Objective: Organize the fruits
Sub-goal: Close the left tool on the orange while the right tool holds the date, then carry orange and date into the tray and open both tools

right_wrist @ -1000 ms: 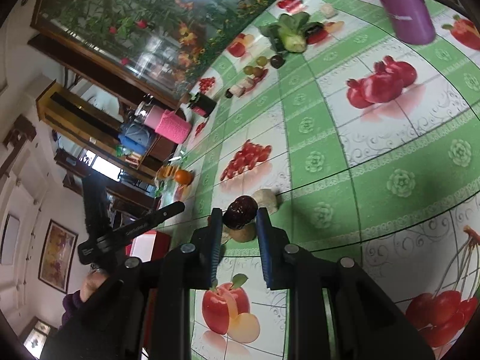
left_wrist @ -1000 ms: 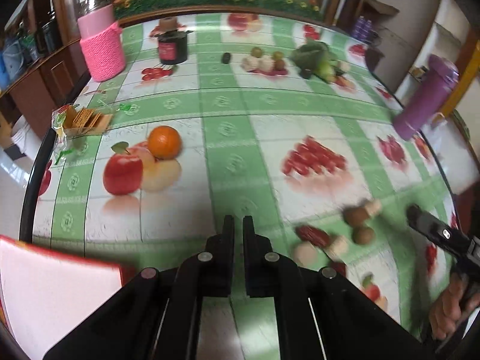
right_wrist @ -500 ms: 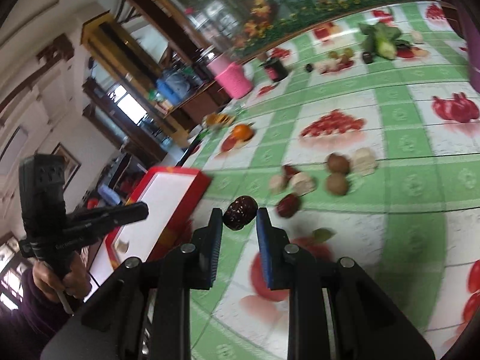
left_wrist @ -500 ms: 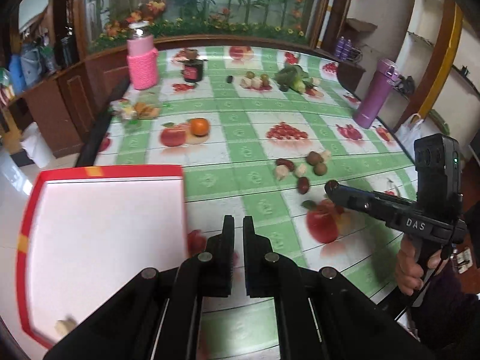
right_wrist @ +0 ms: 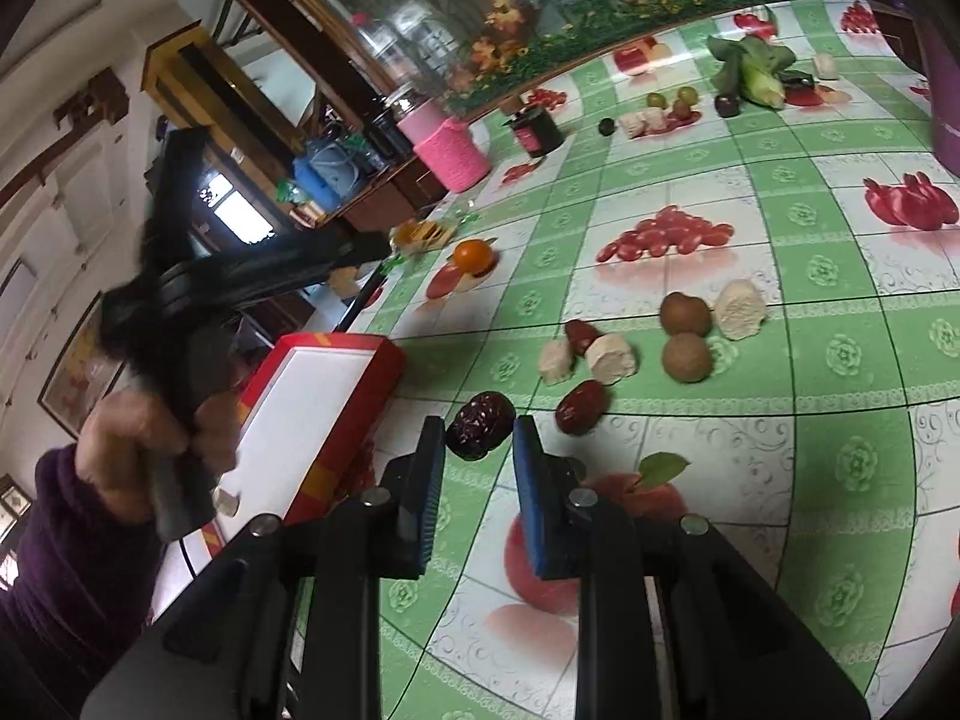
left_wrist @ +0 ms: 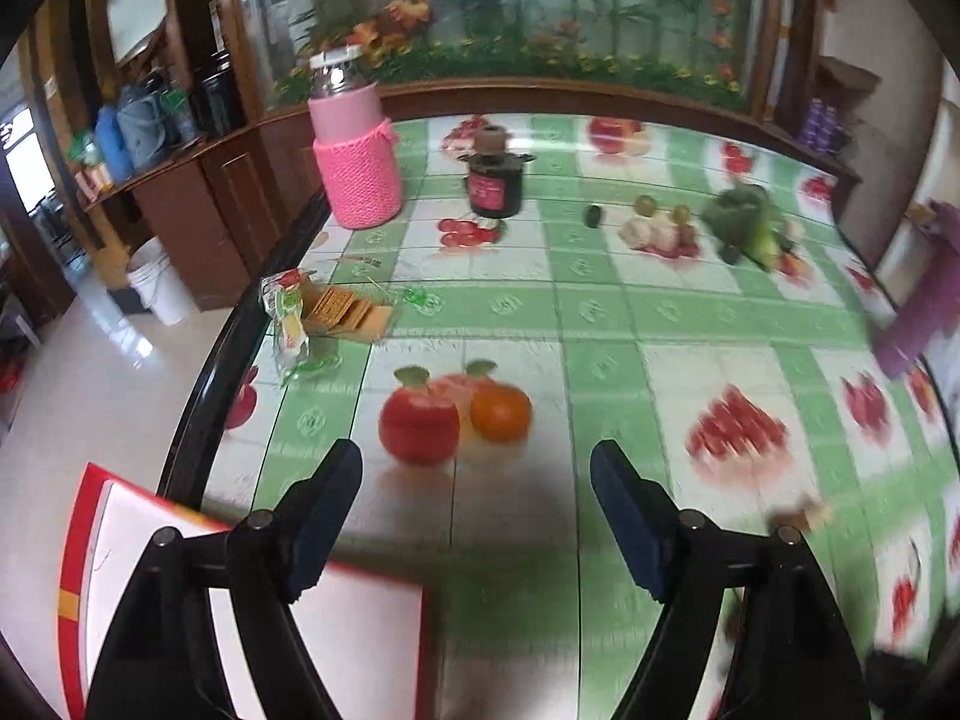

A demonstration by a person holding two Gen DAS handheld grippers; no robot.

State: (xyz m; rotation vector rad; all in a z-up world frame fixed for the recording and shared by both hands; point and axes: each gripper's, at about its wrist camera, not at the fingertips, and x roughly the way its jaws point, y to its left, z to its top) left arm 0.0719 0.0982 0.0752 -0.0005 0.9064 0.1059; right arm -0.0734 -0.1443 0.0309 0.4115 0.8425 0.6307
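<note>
left hand-held gripper [left_wrist: 477, 504] tilts down, jaws opening, empty; right hand-held gripper [right_wrist: 479, 438] clenches a dark date [right_wrist: 480, 425].

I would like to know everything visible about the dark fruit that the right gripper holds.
The dark fruit is a small, oval, wrinkled thing, deep maroon to almost black with a slight shine, like a dried date. It sits pinched between the tips of the right gripper, whose blue-padded fingers press on its two sides. It is held above the green fruit-print tablecloth, between the red-rimmed white tray and a redder date lying on the cloth.
</note>
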